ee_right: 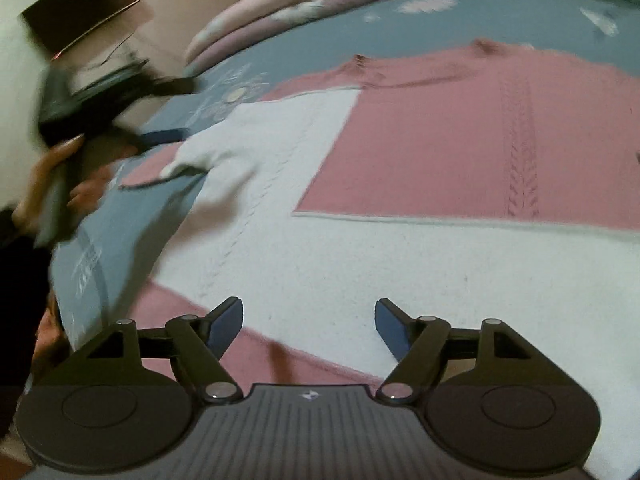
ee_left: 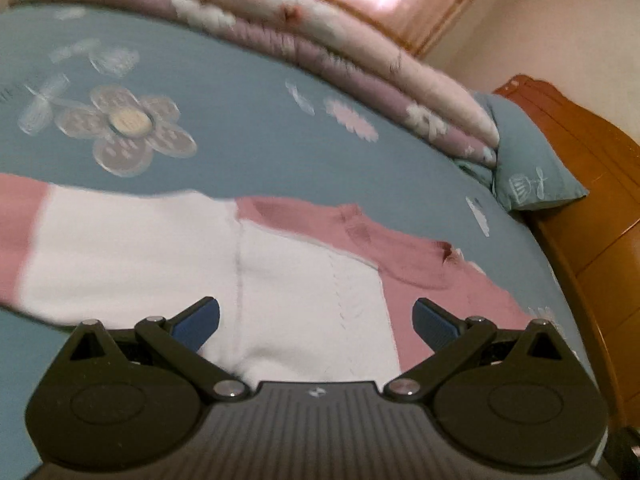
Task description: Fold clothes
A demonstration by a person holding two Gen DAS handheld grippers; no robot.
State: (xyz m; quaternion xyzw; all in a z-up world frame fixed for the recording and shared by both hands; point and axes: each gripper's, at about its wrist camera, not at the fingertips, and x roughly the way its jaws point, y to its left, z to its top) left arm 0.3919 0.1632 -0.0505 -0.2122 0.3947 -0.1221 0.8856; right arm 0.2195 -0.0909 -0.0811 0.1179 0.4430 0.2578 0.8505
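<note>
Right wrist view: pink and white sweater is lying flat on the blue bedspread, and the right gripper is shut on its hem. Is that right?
Not quite. The sweater does lie on the blue bedspread, but the right gripper is open, nothing between its blue pads. The right wrist view shows it hovering over the white band.

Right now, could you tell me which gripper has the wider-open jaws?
The left gripper: its jaws gape wider over the sweater than the right gripper.

One pink-and-white sweater [ee_right: 420, 152] laid on one bed [ee_left: 248, 92], one folded quilt [ee_left: 304, 36], one pillow [ee_left: 528, 152], one wooden headboard [ee_left: 592, 184], two grippers counted [ee_left: 316, 322] [ee_right: 309, 326]
</note>
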